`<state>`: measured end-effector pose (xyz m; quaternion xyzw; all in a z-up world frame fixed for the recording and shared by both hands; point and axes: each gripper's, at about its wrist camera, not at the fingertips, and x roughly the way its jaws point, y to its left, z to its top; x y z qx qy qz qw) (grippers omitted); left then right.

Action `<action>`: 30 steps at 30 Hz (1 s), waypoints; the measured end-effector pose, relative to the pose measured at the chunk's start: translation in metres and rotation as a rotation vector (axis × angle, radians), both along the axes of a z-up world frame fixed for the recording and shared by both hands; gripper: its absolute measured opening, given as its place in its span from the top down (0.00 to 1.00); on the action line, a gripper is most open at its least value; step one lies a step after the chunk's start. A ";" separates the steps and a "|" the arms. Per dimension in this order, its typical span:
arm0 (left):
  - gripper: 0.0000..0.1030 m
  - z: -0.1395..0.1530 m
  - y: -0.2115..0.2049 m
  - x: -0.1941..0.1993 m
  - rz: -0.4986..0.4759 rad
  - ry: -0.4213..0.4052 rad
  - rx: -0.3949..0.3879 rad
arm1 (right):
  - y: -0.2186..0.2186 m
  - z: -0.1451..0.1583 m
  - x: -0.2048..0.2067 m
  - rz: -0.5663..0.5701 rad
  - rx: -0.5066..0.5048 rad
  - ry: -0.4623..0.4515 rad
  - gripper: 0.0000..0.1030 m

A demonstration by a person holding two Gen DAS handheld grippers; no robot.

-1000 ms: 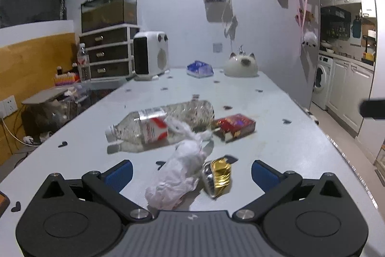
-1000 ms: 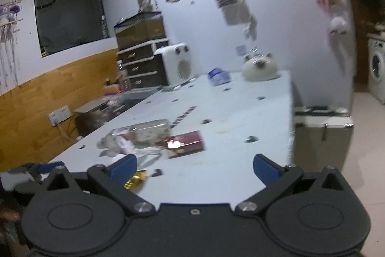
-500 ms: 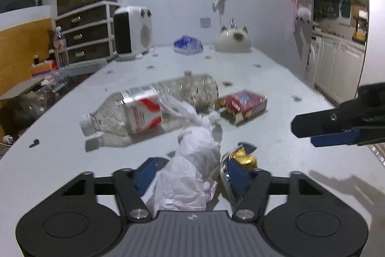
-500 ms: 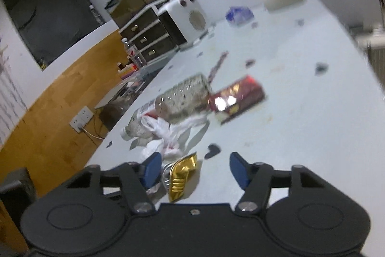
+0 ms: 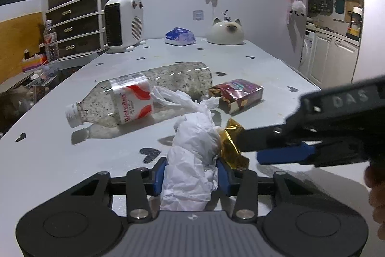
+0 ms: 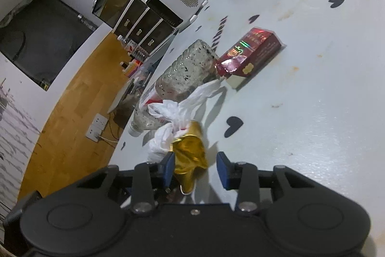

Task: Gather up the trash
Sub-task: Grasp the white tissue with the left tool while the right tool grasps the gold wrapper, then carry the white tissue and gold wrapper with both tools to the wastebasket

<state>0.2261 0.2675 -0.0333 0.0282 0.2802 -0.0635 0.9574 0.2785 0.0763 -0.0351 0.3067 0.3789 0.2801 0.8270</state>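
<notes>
Trash on worktop [image 5: 252,69]: crumpled white bag [image 5: 192,155], soft and light, is being pinched by closing left claw [image 5: 191,176]; gold wrapper [image 6: 190,151], crinkly, sits between closing right claw [image 6: 195,169], best taken mid-body.

Both wide-open grippers lowered, left gripper [image 5: 191,176] closing around white bag [image 5: 192,160], right gripper [image 6: 195,170] around gold wrapper [image 6: 190,155].

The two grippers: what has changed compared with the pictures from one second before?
Both came down with wide-open jaws and are closing: the left gripper around the white plastic bag, the right gripper around the gold wrapper. The bottle and red box stayed in place.
</notes>
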 end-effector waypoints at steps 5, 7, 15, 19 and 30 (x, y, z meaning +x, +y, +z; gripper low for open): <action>0.57 0.000 -0.009 0.000 -0.055 -0.008 -0.006 | 0.001 0.003 0.002 -0.009 0.018 0.014 0.54; 0.57 0.000 -0.013 -0.001 -0.064 -0.010 0.000 | -0.001 0.001 0.003 -0.020 0.018 0.028 0.52; 0.57 -0.001 -0.015 -0.001 -0.045 -0.003 0.003 | -0.011 -0.009 0.006 -0.042 0.010 0.069 0.80; 0.59 -0.002 -0.016 -0.001 -0.032 0.006 0.002 | -0.010 -0.006 -0.002 0.007 -0.048 0.010 0.80; 0.64 0.002 -0.019 -0.022 0.062 -0.034 -0.073 | -0.036 0.000 -0.031 0.039 -0.152 -0.099 0.81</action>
